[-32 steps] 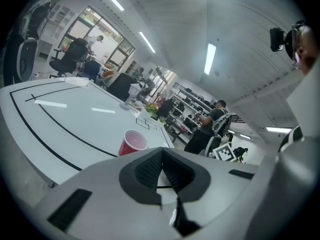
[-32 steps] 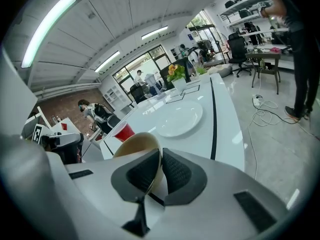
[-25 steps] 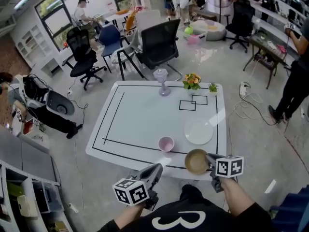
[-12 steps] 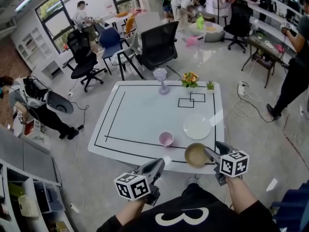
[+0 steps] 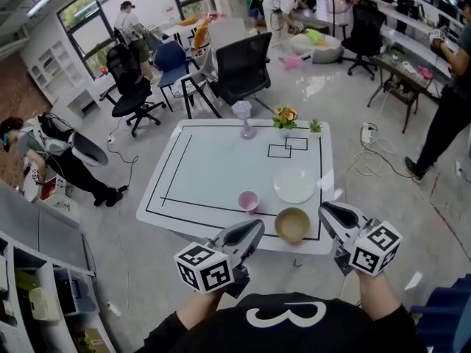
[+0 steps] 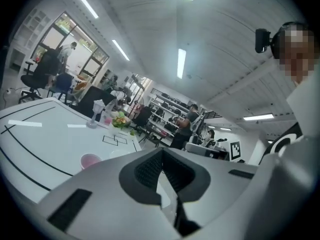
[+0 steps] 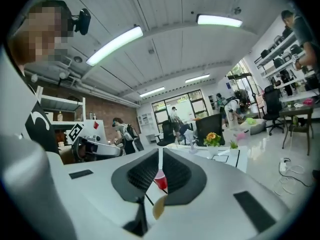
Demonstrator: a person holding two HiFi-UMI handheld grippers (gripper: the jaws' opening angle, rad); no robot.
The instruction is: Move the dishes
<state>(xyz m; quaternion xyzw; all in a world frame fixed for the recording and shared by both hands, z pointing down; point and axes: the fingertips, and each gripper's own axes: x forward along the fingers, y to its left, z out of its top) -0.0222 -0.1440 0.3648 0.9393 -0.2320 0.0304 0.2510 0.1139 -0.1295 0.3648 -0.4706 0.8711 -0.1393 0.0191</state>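
Near the front edge of the white table (image 5: 213, 169) sits the tan bowl (image 5: 292, 224), upright on the black tape line, with neither of my claws touching it. Just past it lies the white plate (image 5: 294, 185), close to the bowl, though I cannot tell whether the rims meet. The pink cup (image 5: 248, 200) stands to the left of the bowl, a little apart from it.

My right gripper (image 5: 327, 210) hangs off the table's near edge, to the right of the bowl and clear of it. Its jaws have just been closing and now stand at a narrow slit with nothing between them; through that slit I see only the cup and the bowl farther off.

My left gripper (image 5: 257, 226) hovers at the near edge too, left of the bowl and below the cup. Its jaws look drawn together on nothing, as far as its own view lets me judge.

At the far edge stand a pale lilac goblet (image 5: 243, 118), a pot of flowers (image 5: 284, 118) and a small green plant (image 5: 315, 126).
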